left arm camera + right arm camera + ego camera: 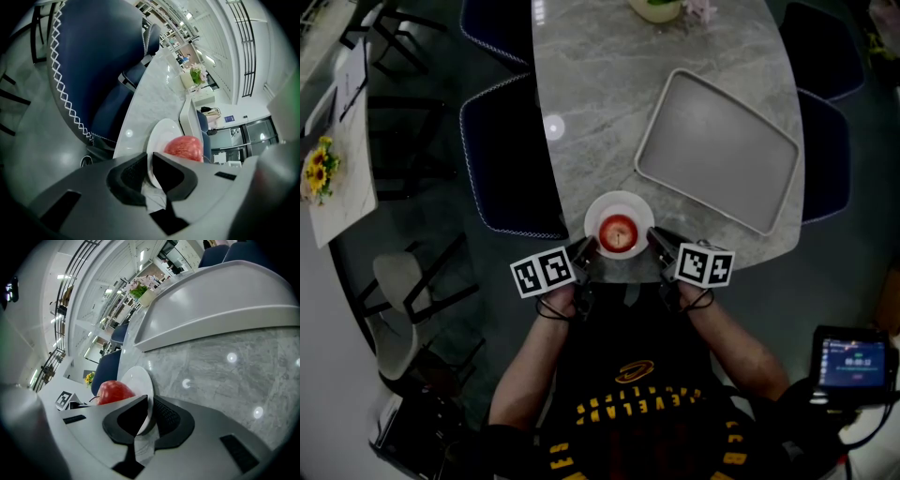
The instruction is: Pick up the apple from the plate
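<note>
Apple (619, 232): sitting in the middle of the white plate (619, 199), at the near edge of the marble table (581, 94). Left gripper (150, 158): pinching the plate's left rim, jaws nearly together on it. Right gripper (150, 399): pinching the opposite rim likewise. Judging the step as steadying the plate, not yet taking the fruit. Calling next for freeing one gripper, spreading its jaws wide, and closing around the apple while pinning the plate with the other.
</note>
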Motion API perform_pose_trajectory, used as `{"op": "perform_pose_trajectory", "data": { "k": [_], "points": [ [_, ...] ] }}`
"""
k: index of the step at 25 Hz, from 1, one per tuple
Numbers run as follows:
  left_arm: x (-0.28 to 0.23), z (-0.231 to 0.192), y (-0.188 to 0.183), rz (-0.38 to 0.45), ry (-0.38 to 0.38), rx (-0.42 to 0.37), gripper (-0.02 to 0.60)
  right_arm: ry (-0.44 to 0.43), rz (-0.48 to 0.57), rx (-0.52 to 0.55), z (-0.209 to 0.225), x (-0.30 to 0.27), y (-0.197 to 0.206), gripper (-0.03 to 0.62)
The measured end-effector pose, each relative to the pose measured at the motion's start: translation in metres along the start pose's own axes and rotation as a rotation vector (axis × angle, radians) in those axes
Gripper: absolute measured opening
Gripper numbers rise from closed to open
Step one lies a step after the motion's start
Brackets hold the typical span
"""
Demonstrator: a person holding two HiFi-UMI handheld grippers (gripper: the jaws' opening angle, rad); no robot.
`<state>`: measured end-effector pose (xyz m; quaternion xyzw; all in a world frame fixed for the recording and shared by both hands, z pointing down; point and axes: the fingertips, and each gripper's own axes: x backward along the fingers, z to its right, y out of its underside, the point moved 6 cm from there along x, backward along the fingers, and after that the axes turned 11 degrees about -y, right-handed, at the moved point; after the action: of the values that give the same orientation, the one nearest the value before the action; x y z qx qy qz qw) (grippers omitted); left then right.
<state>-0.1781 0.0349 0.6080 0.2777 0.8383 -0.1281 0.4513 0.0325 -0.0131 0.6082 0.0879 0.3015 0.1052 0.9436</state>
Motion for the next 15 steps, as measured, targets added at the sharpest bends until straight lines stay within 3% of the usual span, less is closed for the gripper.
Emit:
{"op": "perform_pose_trajectory", "data": {
  "k": [15],
  "points": [
    [-0.0017,0.0006,-0.0013,0.025,-0.067,-0.082,0.044,0.058,-0.006,0.078,0.0071,0.0038,-0.0074,0.049]
  ]
}}
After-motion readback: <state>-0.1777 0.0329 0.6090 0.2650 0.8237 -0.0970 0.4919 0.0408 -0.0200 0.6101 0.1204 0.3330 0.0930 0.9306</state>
